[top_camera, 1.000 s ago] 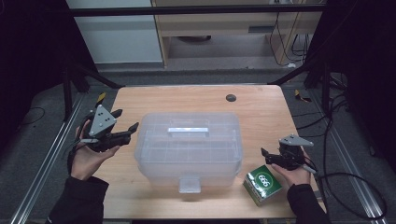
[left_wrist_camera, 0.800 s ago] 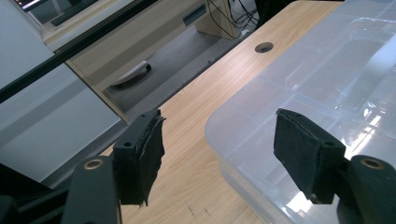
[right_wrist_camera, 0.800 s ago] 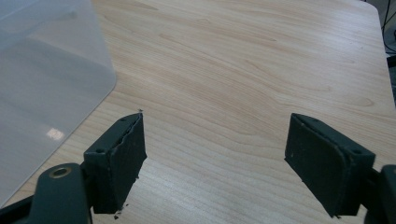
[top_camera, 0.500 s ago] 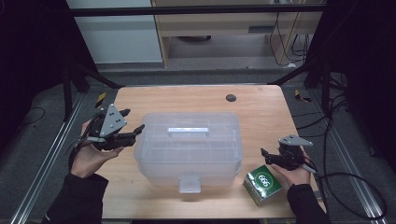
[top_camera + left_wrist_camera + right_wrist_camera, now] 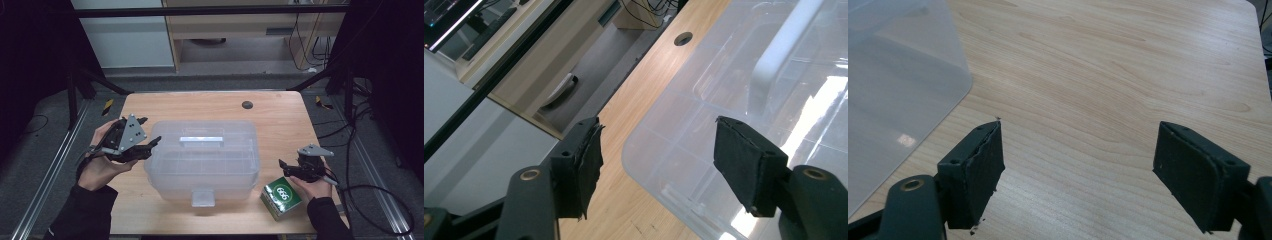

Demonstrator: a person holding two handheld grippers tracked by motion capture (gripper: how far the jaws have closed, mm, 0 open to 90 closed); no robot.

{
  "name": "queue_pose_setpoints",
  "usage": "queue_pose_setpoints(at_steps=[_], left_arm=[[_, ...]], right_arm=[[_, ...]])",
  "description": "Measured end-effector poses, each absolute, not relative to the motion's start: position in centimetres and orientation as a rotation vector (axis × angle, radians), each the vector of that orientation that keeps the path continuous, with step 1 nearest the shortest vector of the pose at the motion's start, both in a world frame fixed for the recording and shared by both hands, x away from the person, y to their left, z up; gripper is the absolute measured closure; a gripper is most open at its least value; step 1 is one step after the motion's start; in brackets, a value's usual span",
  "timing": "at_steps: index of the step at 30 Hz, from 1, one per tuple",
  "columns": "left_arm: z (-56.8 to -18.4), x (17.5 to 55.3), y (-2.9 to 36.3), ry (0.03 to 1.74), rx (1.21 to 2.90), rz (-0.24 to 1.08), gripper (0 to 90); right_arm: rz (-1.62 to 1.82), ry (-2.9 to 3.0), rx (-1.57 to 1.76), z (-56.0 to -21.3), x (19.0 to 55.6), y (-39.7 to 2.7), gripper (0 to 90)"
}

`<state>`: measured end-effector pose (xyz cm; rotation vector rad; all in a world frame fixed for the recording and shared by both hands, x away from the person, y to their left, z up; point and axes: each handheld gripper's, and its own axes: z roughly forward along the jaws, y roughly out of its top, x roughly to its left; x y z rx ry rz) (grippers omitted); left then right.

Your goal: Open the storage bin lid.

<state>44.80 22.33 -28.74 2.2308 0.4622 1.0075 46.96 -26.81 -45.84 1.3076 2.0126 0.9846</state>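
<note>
Sitting in the middle of the wooden table (image 5: 280, 107) is a clear plastic storage box (image 5: 202, 157) with its lid on, a handle (image 5: 201, 140) on top and a latch (image 5: 202, 197) at the near side. The left gripper (image 5: 150, 145) is held at the box's left end, its jaws spread wide and holding nothing; in the left gripper view one pad (image 5: 746, 162) is over the lid's corner and the other over bare wood. The right gripper (image 5: 286, 167), also spread wide and empty, hovers near the box's right end, above the table. A green carton (image 5: 281, 196) lies just beside that hand (image 5: 315, 186), near the table's front edge.
</note>
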Motion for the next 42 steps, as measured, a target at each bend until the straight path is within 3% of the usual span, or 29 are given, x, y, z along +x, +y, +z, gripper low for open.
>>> queue_pose_setpoints(at_steps=[19, 20, 22, 42], left_arm=[[-29.2, 44.4, 20.1, 0.36, 2.307, 1.06, 36.7], [-28.4, 44.8, 20.0, 0.233, 2.317, 1.221, 36.8], [-28.3, 44.9, 19.9, 0.207, 2.326, 1.245, 36.9], [-28.8, 44.7, 17.6, 0.121, 2.395, 1.265, 37.6]], right_arm=[[0.98, 2.024, 1.319, -46.0, 47.0, -26.8, 20.6], [0.98, 2.024, 1.319, -46.0, 47.0, -26.8, 20.6], [0.981, 2.025, 1.319, -46.0, 47.0, -26.8, 20.6], [0.979, 2.034, 1.318, -46.0, 47.1, -26.8, 20.7]])
